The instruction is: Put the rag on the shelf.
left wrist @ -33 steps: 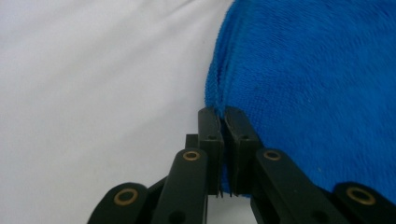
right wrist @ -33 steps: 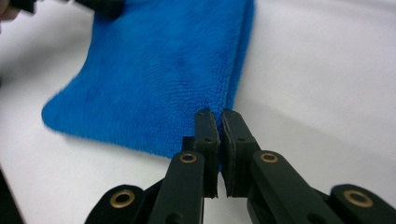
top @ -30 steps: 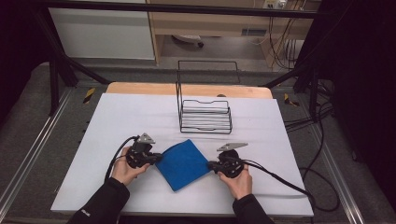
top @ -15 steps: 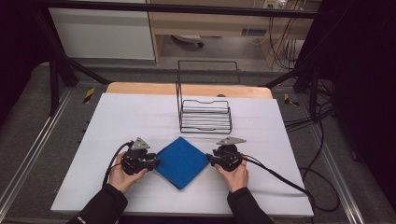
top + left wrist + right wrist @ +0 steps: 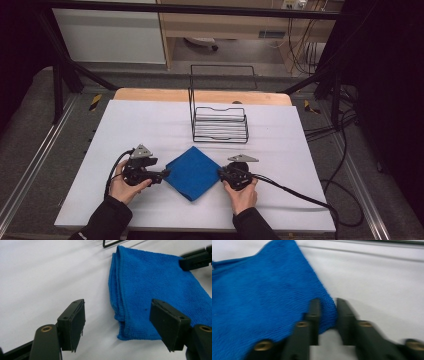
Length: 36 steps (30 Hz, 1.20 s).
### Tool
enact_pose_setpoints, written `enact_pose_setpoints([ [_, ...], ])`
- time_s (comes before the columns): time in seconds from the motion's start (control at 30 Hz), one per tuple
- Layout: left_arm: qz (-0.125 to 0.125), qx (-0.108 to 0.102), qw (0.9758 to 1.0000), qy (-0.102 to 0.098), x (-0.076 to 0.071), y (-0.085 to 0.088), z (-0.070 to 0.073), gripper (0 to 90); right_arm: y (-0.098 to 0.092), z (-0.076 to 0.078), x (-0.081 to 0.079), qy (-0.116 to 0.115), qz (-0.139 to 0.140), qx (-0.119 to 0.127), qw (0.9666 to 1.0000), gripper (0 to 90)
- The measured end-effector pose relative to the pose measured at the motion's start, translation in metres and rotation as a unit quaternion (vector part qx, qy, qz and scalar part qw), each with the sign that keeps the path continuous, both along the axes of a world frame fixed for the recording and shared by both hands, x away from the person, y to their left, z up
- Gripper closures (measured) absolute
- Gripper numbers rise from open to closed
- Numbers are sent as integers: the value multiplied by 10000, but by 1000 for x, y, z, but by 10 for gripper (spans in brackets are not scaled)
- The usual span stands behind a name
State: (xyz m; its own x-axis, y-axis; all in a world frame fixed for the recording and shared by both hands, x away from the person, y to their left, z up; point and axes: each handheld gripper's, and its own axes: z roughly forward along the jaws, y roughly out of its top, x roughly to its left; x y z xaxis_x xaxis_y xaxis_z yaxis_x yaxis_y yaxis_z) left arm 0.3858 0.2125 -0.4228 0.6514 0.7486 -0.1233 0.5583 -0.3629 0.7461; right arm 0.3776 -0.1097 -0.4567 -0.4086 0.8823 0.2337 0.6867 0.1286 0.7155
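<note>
Lying folded on the white table [image 5: 150, 125], the blue cloth [image 5: 193, 172] sits just before an empty wire rack [image 5: 220, 125]; the left gripper [image 5: 117, 322] gapes wide at its corner, while the right gripper [image 5: 328, 315] narrowly pinches the opposite corner
</note>
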Motion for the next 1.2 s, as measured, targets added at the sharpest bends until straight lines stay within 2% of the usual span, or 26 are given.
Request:
enact_pose_setpoints([
  [0.03,17,-23,10000,11,0,1,0,284,1,-1,0,26,-7,79,10000,837],
  [0.13,20,-60,10000,2,-1,3,1,269,-2,3,2,75,105,116,9999,859],
  [0.23,-16,-144,9999,62,-1,4,1,257,-10,12,5,-13,252,62,9997,865],
  [0.27,-13,-169,9998,78,-2,4,1,255,-16,20,8,-101,347,-68,9993,866],
  [0.33,-44,-172,9998,90,-2,3,1,255,-20,24,11,-122,402,-131,9990,866],
  [0.37,-68,-200,9997,100,-2,3,2,255,-24,27,14,-88,521,-206,9984,865],
  [0.47,-146,-261,9995,139,-1,-1,3,251,-35,34,26,-118,860,-564,9946,862],
  [0.53,-191,-273,9993,143,2,-5,5,247,-40,33,36,-98,1156,-788,9901,856],
  [0.6,-205,-296,9992,169,7,-11,8,247,-41,27,44,-147,1262,-985,9870,840],
  [0.67,-245,-266,9992,162,14,-18,11,247,-42,20,47,-213,1286,-1024,9862,810],
  [0.7,-230,-259,9993,151,17,-21,13,248,-44,17,46,-241,1174,-887,9888,757],
  [0.73,-231,-276,9993,140,22,-25,16,248,-44,17,46,-241,1174,-887,9888,757],
  [0.77,-228,-290,9992,120,27,-30,18,265,-49,20,42,-485,1020,-729,9909,692],
  [0.8,-220,-248,9994,99,32,-35,20,265,-49,20,42,-485,1020,-729,9909,692],
  [0.83,-218,-209,9995,103,37,-41,21,274,-55,26,36,-554,812,-500,9939,600],
  [0.87,-233,-141,9996,115,42,-47,22,274,-55,26,36,-554,812,-500,9939,600],
  [0.9,-236,-98,9996,149,48,-54,22,289,-57,29,33,-581,735,-452,9946,544],
  [0.93,-239,-61,9995,174,53,-60,21,324,-58,31,28,-594,708,-431,9948,531],
  [0.97,-258,40,9995,187,57,-66,20,336,-56,34,18,-584,811,-268,9946,497],
  [1.03,-276,202,9991,269,66,-77,14,356,-54,34,11,-567,873,-182,9944,491],
  [1.1,-343,317,9982,387,71,-85,8,431,-42,33,-7,-432,1218,-79,9916,466],
  [1.13,-343,351,9978,444,74,-89,5,431,-42,33,-7,-432,1218,-79,9916,466],
  [1.2,-369,349,9973,524,77,-94,-2,491,-33,32,-17,-414,1430,-123,9888,448],
])
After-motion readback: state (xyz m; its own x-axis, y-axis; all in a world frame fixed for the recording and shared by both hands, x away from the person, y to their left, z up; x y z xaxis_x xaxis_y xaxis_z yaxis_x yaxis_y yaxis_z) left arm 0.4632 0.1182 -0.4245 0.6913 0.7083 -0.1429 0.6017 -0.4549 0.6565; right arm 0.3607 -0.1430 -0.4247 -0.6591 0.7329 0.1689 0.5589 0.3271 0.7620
